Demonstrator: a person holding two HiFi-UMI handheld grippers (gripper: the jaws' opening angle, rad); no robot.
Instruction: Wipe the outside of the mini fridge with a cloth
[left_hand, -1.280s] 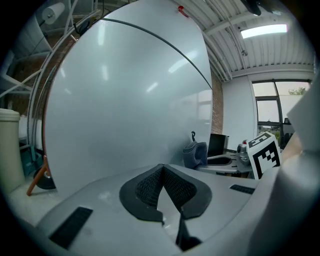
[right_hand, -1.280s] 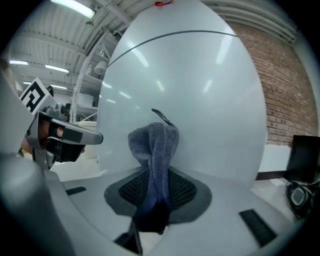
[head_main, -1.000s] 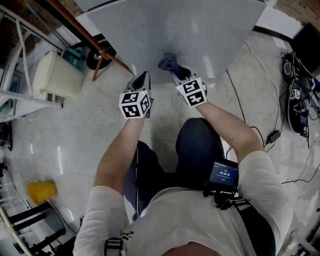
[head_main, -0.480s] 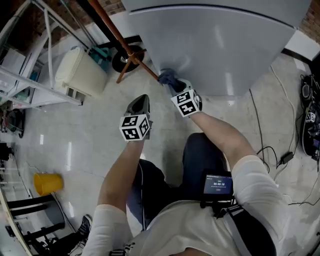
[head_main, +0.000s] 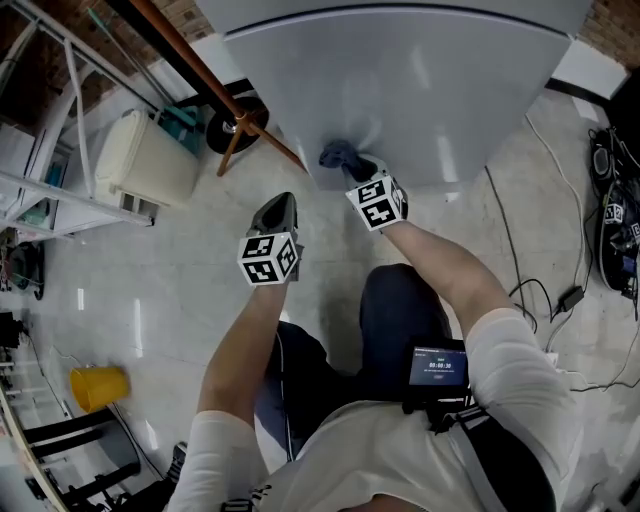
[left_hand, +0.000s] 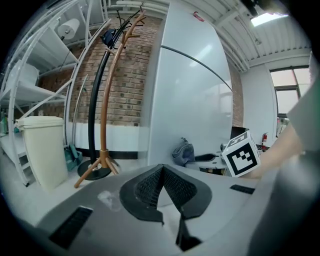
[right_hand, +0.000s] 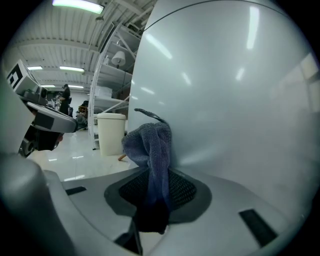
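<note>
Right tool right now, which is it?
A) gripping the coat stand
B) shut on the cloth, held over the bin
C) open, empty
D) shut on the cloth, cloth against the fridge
D: in the right gripper view the right tool is shut on the cloth, whose bunched end sits against the fridge.

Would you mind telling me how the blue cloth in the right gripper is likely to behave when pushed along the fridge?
Probably floppy: the cloth bunches and folds over above the right gripper, whose jaws are closed on it. Its towel-like weave suggests it is light and should drag rather than slip on the glossy fridge, so it may crumple.
</note>
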